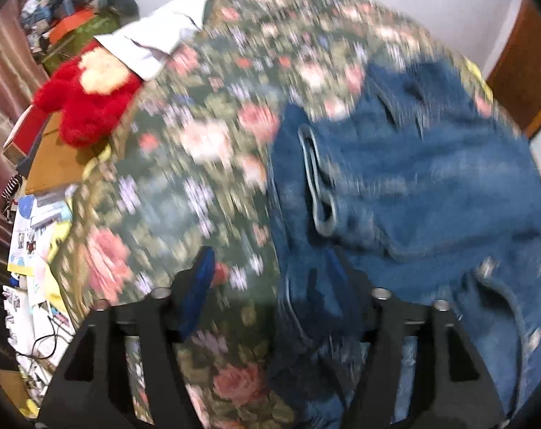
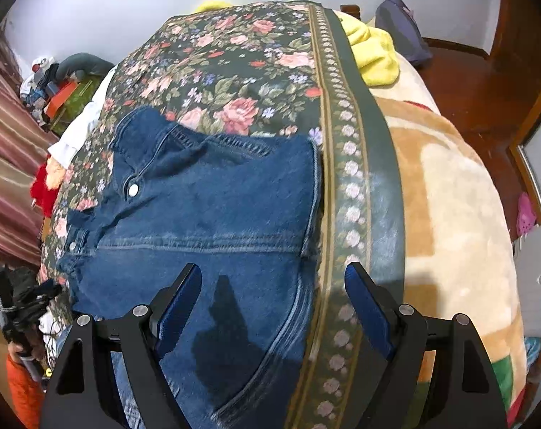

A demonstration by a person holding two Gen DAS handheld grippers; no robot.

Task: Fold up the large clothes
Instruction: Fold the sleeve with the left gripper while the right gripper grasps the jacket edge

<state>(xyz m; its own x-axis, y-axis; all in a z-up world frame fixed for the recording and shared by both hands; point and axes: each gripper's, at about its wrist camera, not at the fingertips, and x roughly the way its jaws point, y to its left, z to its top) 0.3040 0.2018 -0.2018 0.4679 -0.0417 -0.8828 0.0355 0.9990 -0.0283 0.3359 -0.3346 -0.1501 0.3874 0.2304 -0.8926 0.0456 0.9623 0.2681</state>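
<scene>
- On the dark floral bedspread [image 2: 234,71] lies a blue denim jacket [image 2: 213,207], spread flat, its snap button [image 2: 133,189] at the left side.
- No brand, label or writing can be read on it.
- Its long axis runs from the right-wrist camera toward the far end of the bed; the collar end points away.
- Right gripper [image 2: 272,307] hangs above the denim's right edge, jaws wide, holding nothing.
- Left gripper [image 1: 270,286], in a blurred view, stands open over the jacket's left edge.
- A red plush toy [image 1: 84,103] lies beside the bedspread.
</scene>
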